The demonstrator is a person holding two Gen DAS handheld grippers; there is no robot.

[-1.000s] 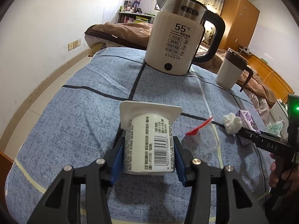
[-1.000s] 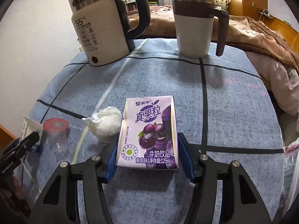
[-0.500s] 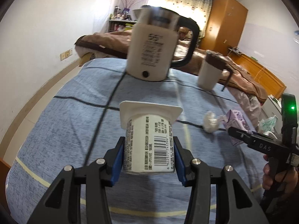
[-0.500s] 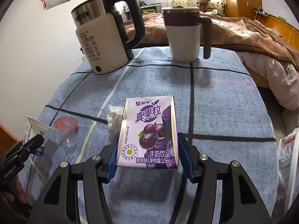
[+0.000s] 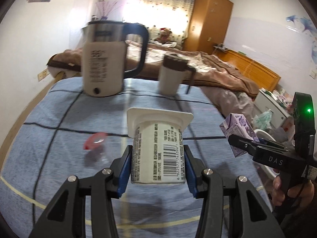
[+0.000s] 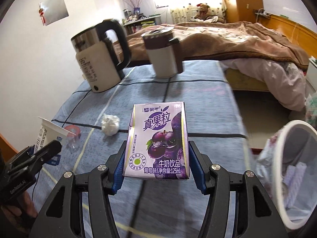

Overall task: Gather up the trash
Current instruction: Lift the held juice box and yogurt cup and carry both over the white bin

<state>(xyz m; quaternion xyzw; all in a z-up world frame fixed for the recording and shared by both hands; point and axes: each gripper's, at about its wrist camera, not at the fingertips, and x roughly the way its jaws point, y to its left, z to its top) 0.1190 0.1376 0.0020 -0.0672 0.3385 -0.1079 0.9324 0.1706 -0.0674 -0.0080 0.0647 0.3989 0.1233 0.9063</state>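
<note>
My left gripper [image 5: 157, 168] is shut on a white yogurt cup [image 5: 158, 146] with a barcode, held above the blue tablecloth. My right gripper [image 6: 156, 161] is shut on a purple grape milk carton [image 6: 158, 140]. From the left wrist camera, that carton [image 5: 238, 132] and the right gripper [image 5: 245, 144] show at the right edge. From the right wrist camera, the yogurt cup [image 6: 47, 134] and the left gripper [image 6: 42, 151] show at the lower left. A crumpled white tissue [image 6: 110, 124] and a clear cup with a red rim [image 6: 73, 136] lie on the cloth. The red-rimmed cup [image 5: 95, 140] also shows in the left wrist view.
A white waste bin [image 6: 281, 170] with a bag liner stands at the right, off the table's edge. A kettle [image 6: 99, 57] and a brown-lidded mug [image 6: 164, 53] stand at the back of the table [image 6: 208, 107]. A bed [image 6: 247, 37] lies beyond.
Both grippers have lifted and swung right with their loads still held. The kettle and mug slid left in view, and the waste bin has come into the right wrist view.
</note>
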